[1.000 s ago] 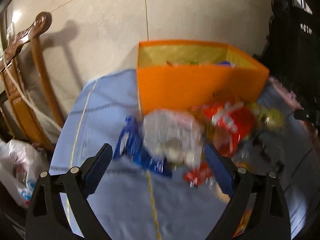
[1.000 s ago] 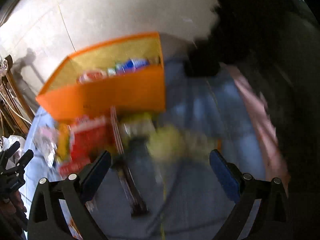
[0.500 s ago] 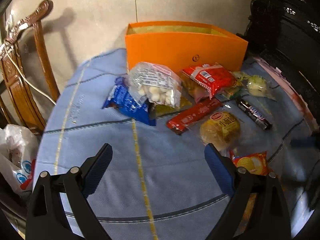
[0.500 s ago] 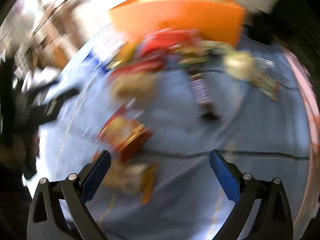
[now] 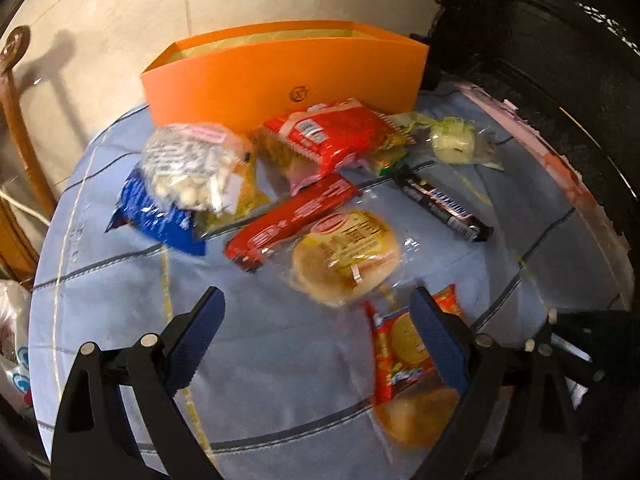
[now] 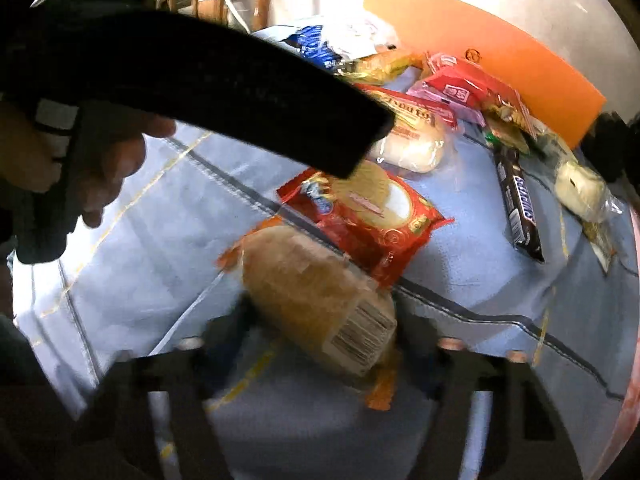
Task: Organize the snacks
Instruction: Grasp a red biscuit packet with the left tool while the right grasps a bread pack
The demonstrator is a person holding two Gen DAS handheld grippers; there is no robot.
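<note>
Snacks lie on a blue cloth in front of an orange box [image 5: 280, 80] [image 6: 520, 64]. My left gripper [image 5: 316, 312] hangs open just above a round bun packet [image 5: 344, 256], touching nothing. My right gripper [image 6: 324, 320] points down with its jaws closing; a brown bread packet [image 6: 320, 300] [image 5: 416, 412] with a barcode sits between them, the blurred pads against its sides. Beside it lies a red cracker packet [image 6: 372, 216] [image 5: 400, 352]. Farther off are a Snickers bar [image 5: 440, 204] [image 6: 520, 208], a long red bar [image 5: 292, 216] and a clear bag of white sweets [image 5: 192, 164].
A wooden chair [image 5: 16, 120] and a white plastic bag [image 5: 12, 320] stand left of the table. A black object [image 5: 560, 80] rises at the right. In the right wrist view, the left gripper's finger [image 6: 240, 80] and a hand [image 6: 100, 160] cross the upper left.
The left gripper came lower and closer over the snacks, still open. The right gripper swung across the table, dropped onto the bread packet and narrowed its wide jaws around it.
</note>
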